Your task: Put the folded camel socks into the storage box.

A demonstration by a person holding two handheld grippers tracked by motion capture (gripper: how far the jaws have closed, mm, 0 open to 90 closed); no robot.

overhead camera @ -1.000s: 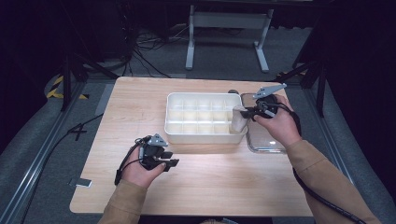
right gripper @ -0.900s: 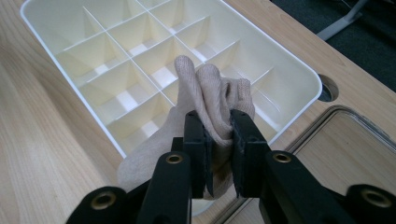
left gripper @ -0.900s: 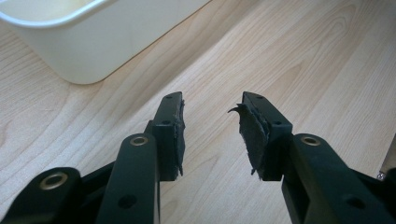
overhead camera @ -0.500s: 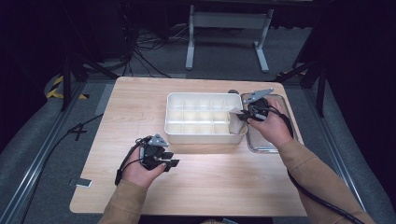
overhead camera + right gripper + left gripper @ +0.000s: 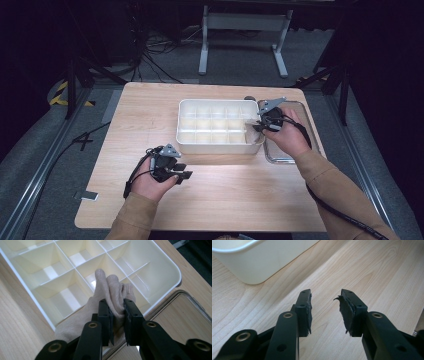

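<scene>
Right gripper clamped on beige cloth at frame centre above divided tray; could snag dividers, landing astride compartments. Left gripper wide, empty.

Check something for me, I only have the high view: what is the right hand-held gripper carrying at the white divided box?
Observer: The right hand-held gripper is clamped on a bunched beige cloth, seen in the right gripper view.
Operator: Where is it relative to the box?
Observer: The cloth hangs over the compartments at the corner of the white divided box nearest the clear tray.
Operator: Anything already in those compartments?
Observer: The ones that view shows are bare.
Operator: Left side holding anything?
Observer: No. The left hand-held gripper has just been closing a little, yet its jaws stand apart with nothing but the wooden table between them.
</scene>
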